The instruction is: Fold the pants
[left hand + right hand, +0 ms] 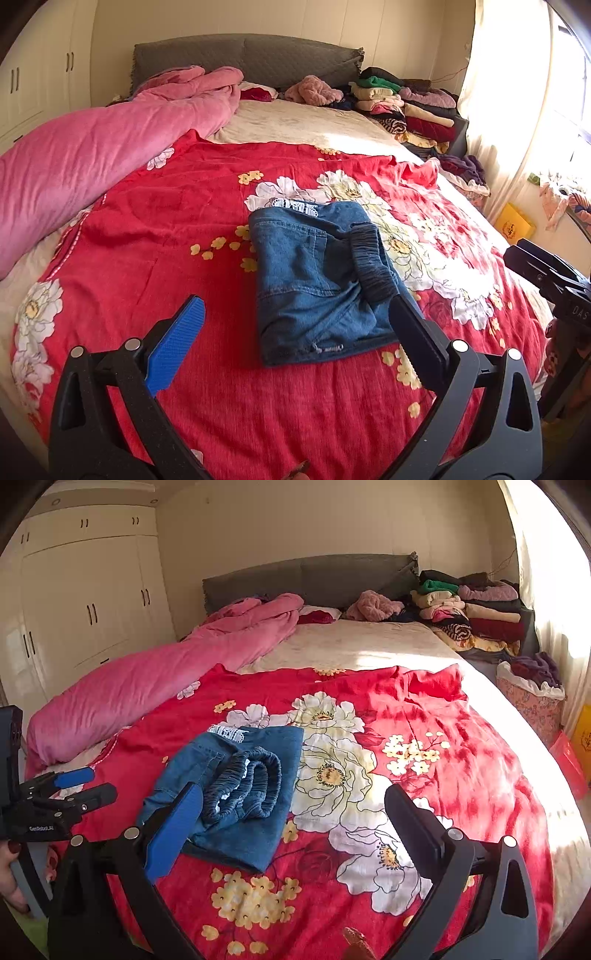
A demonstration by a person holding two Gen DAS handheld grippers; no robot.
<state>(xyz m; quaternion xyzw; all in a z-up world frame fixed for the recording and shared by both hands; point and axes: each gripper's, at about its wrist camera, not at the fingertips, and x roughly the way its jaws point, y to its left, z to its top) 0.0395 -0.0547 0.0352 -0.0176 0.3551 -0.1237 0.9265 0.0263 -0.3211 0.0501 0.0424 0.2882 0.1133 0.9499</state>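
Both grippers stand with fingers spread wide and holding nothing: the left gripper (297,314) hangs over the near edge of the folded blue pants (321,280), the right gripper (293,805) just to their right. Those pants lie in a compact bundle, elastic waistband on top, on a red floral blanket (461,738) covering the bed; beyond them sit a rolled pink quilt (110,147), a grey headboard (314,578), stacked clothes (476,613) and white wardrobes (85,602)
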